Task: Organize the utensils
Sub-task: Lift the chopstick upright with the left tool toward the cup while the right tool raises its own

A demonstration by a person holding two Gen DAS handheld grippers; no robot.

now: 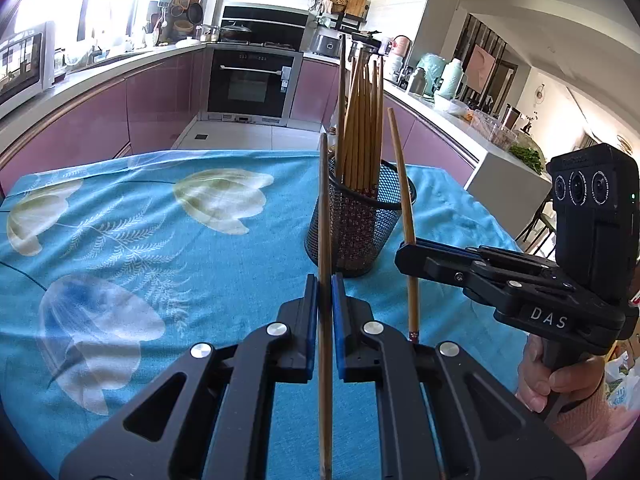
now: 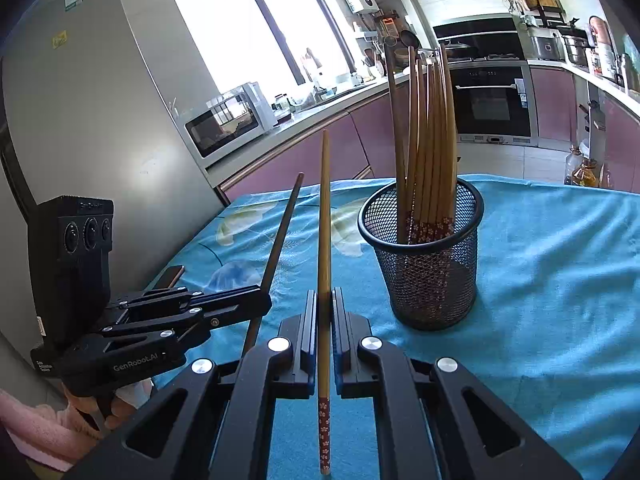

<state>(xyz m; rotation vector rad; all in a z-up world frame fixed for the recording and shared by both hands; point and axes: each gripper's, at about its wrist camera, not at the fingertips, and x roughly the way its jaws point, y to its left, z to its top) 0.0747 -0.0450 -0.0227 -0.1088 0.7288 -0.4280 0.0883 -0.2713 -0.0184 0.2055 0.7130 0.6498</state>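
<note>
Left gripper [image 1: 325, 280] and right gripper [image 2: 325, 294], each with jaws clamped on a single upright chopstick, above a table with a blue floral cloth [image 1: 160, 240]. The left chopstick [image 1: 324, 216] and right chopstick [image 2: 325, 216] stand near-vertical, thin ends up; the patterned end of the right one hangs below its pads. In the left wrist view, the mesh holder [image 1: 356, 232] sits at about 1 o'clock from the left gripper, with the right gripper at 3 o'clock; it already contains a bundle of chopsticks [image 1: 362, 120] leaning together. Probable hazards: both sticks approaching the holder together may collide or cross; a lowered end may catch the rim or the crowded bundle and tip the light holder; a narrow pinch lets a stick pivot or slip.
</note>
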